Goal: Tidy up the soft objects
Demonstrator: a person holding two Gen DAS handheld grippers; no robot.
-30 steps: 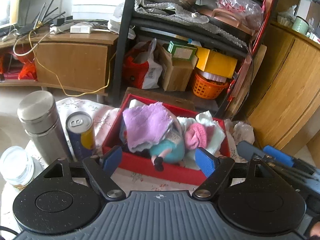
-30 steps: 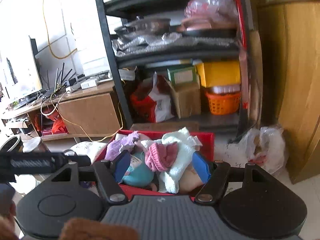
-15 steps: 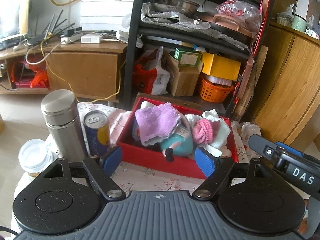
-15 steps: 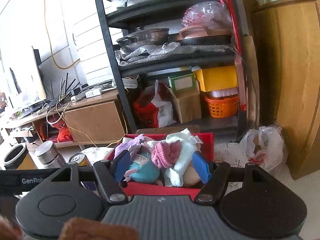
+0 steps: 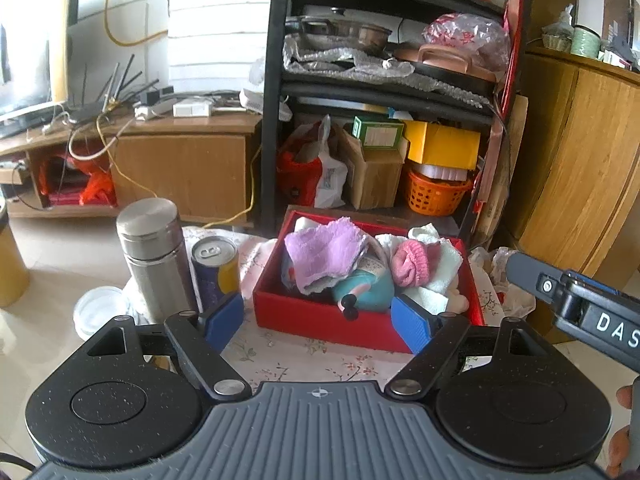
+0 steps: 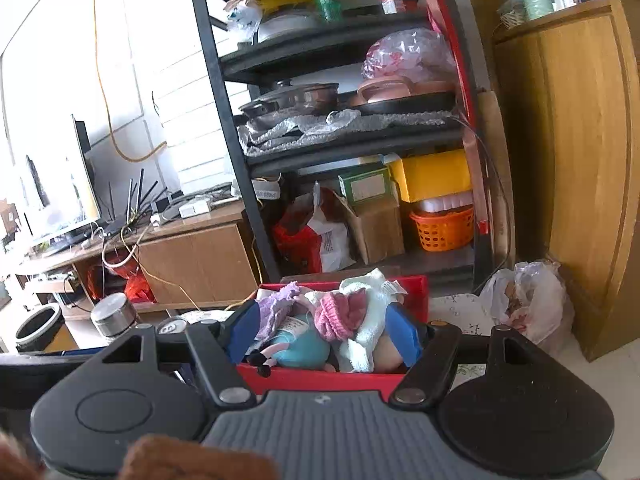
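A red box [image 5: 320,320] sits on a floral tablecloth and holds soft things: a purple cloth [image 5: 324,252], a teal plush toy [image 5: 366,290], a pink knit hat [image 5: 410,266] and a white towel [image 5: 438,276]. My left gripper [image 5: 318,322] is open and empty, held back in front of the box's near wall. My right gripper [image 6: 324,338] is open and empty, also short of the box [image 6: 320,376]; the same hat [image 6: 334,316] and towel [image 6: 372,320] show between its fingers. The right gripper's body shows at the right of the left wrist view [image 5: 580,308].
A steel flask [image 5: 154,256], a blue and yellow can [image 5: 214,268] and a clear lidded jar [image 5: 100,310] stand left of the box. Behind are a black shelf rack [image 5: 276,92] with pots and boxes, a wooden cabinet [image 5: 580,184] at right, and a plastic bag [image 6: 528,304] on the floor.
Both grippers have drawn back and up from the box, so it looks smaller and more of the room shows. The box's contents have not moved.
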